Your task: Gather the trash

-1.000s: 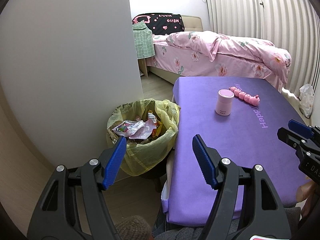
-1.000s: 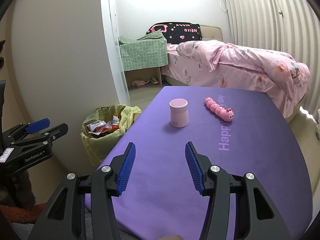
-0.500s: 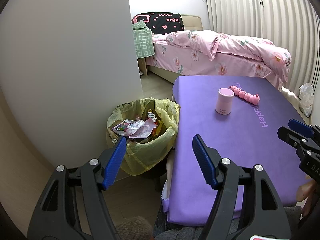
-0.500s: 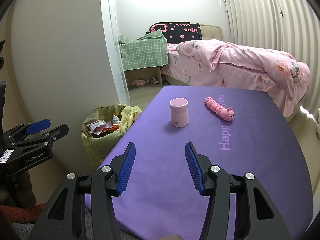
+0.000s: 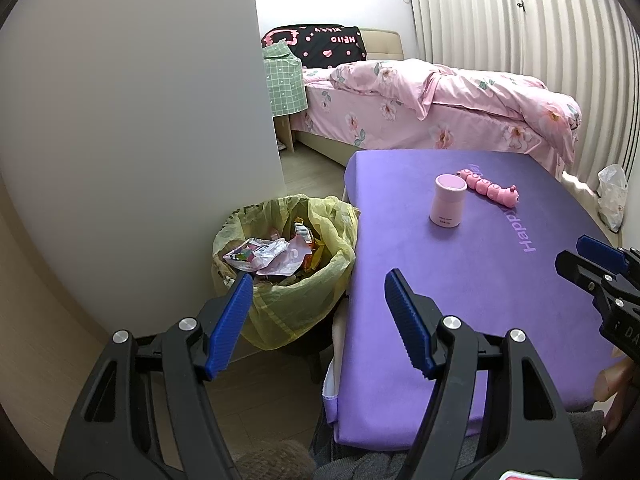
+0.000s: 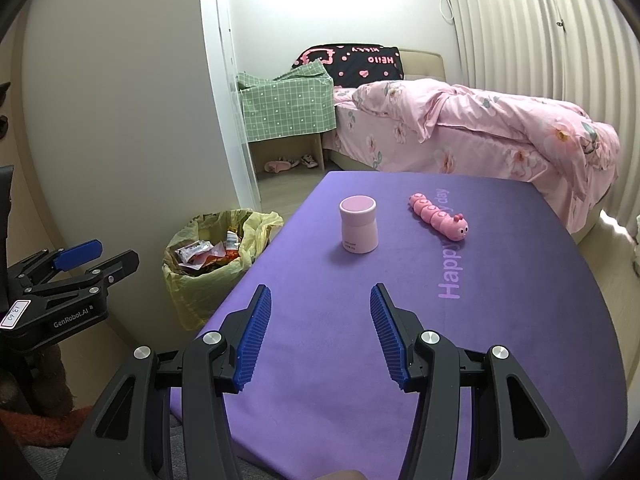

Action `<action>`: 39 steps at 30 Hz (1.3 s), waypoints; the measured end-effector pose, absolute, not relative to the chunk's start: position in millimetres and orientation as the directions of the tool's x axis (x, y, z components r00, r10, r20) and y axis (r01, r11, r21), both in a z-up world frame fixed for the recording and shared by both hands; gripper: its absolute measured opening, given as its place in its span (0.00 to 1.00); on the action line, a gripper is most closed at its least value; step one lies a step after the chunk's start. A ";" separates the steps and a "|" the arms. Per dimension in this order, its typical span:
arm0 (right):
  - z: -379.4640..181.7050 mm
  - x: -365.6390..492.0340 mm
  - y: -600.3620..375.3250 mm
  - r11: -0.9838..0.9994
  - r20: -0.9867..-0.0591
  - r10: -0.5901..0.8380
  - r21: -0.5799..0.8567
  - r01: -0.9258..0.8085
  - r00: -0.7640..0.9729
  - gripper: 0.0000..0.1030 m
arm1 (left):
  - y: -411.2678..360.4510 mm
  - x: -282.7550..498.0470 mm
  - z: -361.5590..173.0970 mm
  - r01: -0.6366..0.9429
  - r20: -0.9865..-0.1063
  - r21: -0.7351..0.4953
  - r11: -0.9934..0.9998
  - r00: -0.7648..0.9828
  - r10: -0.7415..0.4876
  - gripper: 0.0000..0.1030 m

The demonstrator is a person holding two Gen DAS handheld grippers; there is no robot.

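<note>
A bin lined with a yellow bag (image 5: pixel 288 280) (image 6: pixel 208 256) stands on the floor against the wall, left of the purple table (image 5: pixel 480 280) (image 6: pixel 440 300). Crumpled wrappers (image 5: pixel 268 256) fill it. My left gripper (image 5: pixel 320 312) hangs open and holds nothing, its fingers framing the bin's right side and the table's left edge. My right gripper (image 6: pixel 318 328) is open too, above the near part of the table, nothing between its blue pads. Each gripper shows at the edge of the other's view.
On the table stand a pink-lidded jar (image 5: pixel 448 200) (image 6: pixel 359 224) and a pink caterpillar toy (image 5: pixel 490 186) (image 6: pixel 440 220). Behind is a bed with pink bedding (image 6: pixel 480 128), a green checked cloth (image 6: pixel 288 108) and ribbed curtains at right. A white bag (image 5: pixel 612 196) lies by the curtain.
</note>
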State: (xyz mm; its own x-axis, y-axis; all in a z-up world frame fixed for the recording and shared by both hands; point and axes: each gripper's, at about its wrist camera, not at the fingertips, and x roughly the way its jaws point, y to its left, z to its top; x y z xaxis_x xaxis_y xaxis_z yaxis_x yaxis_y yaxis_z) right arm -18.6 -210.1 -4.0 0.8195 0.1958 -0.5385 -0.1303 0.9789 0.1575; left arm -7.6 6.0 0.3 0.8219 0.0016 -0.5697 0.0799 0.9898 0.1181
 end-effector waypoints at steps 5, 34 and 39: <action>-3.8 -19.2 -209.9 0.979 -0.537 0.195 0.154 -0.132 0.821 0.47 | 6.3 -7.3 0.0 0.080 -0.571 0.117 0.990 0.821 0.001 0.63; -4.3 -20.2 -208.8 0.979 -0.538 0.196 0.158 -0.131 0.820 0.47 | 9.7 -6.8 -0.9 0.079 -0.574 0.109 0.991 0.819 -0.002 0.63; -4.3 -20.1 -208.8 0.979 -0.538 0.196 0.157 -0.131 0.820 0.47 | 10.6 -5.6 -0.6 0.072 -0.579 0.099 0.993 0.816 -0.002 0.63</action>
